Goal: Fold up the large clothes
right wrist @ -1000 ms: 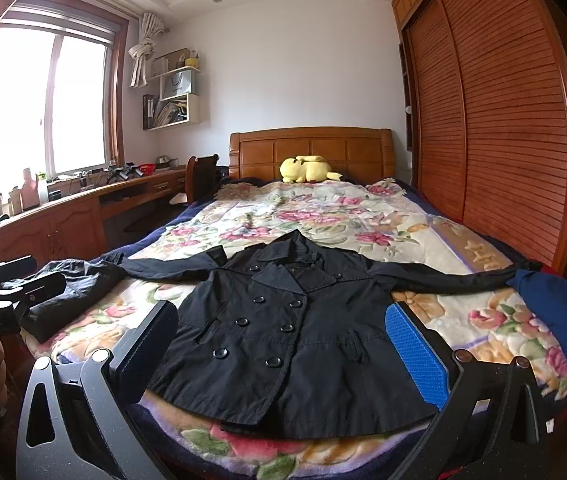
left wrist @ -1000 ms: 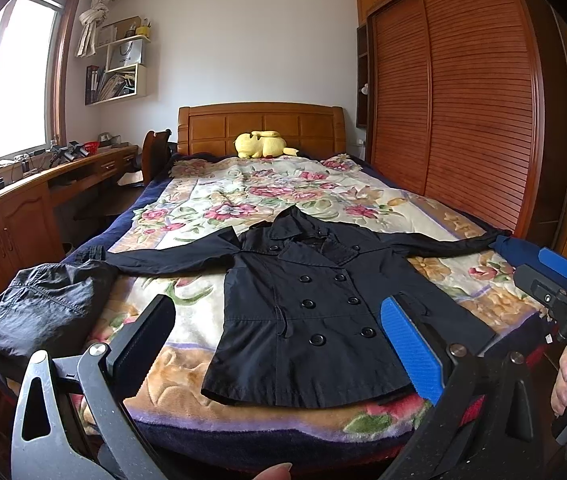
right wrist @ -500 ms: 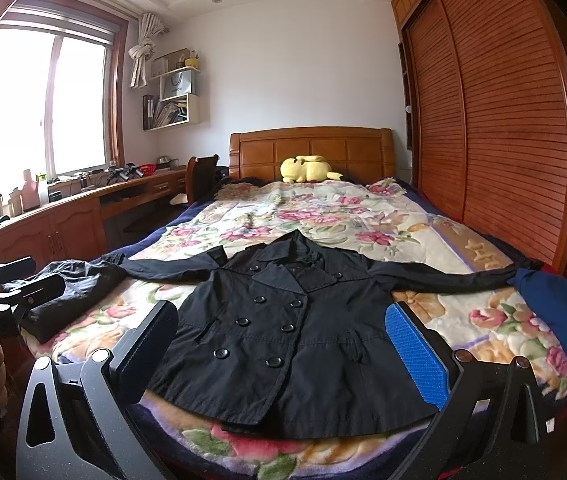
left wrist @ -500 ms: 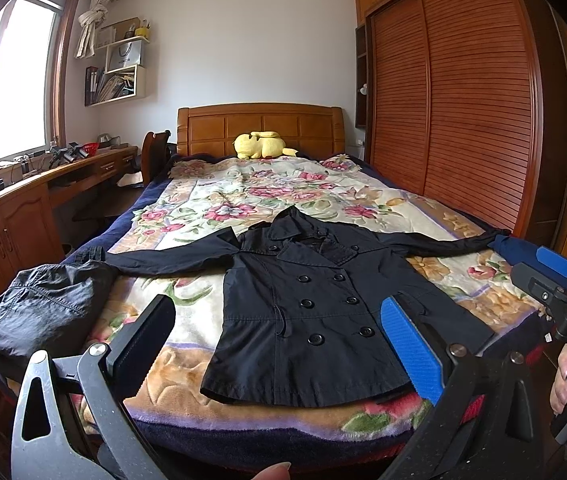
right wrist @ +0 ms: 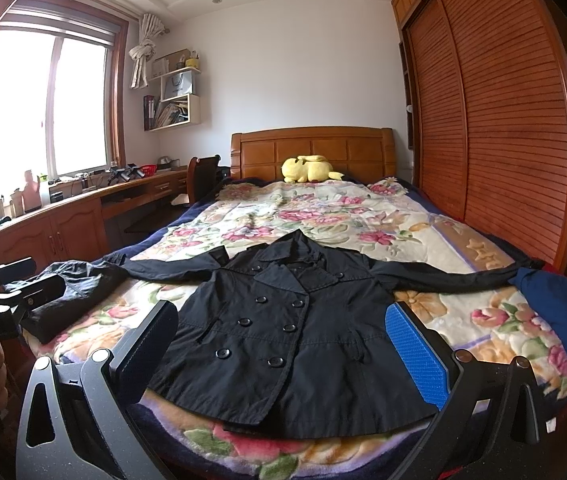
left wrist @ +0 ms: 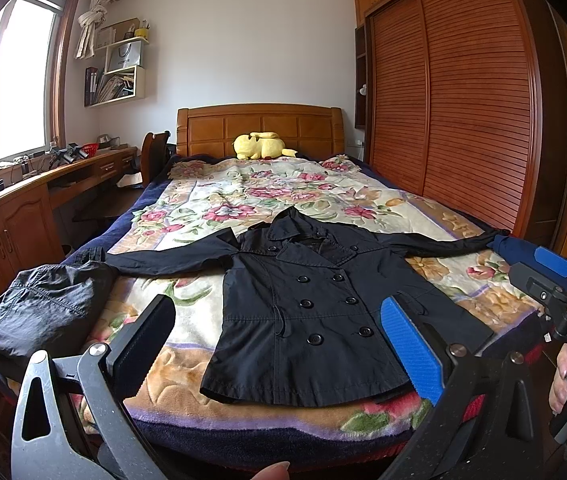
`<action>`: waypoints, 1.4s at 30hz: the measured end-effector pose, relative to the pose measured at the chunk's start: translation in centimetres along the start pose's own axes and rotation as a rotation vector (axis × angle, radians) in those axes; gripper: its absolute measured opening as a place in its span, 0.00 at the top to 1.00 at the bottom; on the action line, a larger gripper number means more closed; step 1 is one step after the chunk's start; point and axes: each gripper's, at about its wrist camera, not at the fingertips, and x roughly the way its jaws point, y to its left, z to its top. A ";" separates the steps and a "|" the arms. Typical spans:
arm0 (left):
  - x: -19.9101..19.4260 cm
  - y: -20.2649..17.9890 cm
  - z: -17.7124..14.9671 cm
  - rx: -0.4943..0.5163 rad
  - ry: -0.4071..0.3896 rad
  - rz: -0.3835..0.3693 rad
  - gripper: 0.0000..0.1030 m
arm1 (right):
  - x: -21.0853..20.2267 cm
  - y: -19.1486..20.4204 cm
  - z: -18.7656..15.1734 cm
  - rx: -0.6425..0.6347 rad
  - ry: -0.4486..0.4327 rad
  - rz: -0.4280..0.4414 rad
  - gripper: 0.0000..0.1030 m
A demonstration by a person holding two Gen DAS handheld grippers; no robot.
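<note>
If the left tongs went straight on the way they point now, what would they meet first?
Probably the black coat spread flat on the bed: its lower front lies between the open left tongs. Depth is unclear, and the bed's near edge might come first.

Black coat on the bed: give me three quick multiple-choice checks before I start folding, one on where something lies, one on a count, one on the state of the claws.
1. Where does the yellow plush toy lie?
A. At the headboard, beyond the coat's collar
B. On the coat's hem
C. On the desk

2. How many front buttons show on the black coat?
A. Four
B. Eight, in two columns
C. Twelve

3. What state are the two claws in?
A. Both shut on the coat
B. Left shut on a sleeve, right open
C. Both open, holding nothing

Answers:
1. A, the toy sits against the wooden headboard, far past the collar.
2. B, four pairs of buttons run down the front.
3. C, the left claw and the right claw have their fingers spread, with the coat lying flat and untouched beyond them.
</note>
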 end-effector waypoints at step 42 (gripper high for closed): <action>6.4 2.4 -3.7 -0.029 0.111 0.034 0.00 | 4.6 0.0 -0.2 -0.005 0.086 0.028 0.00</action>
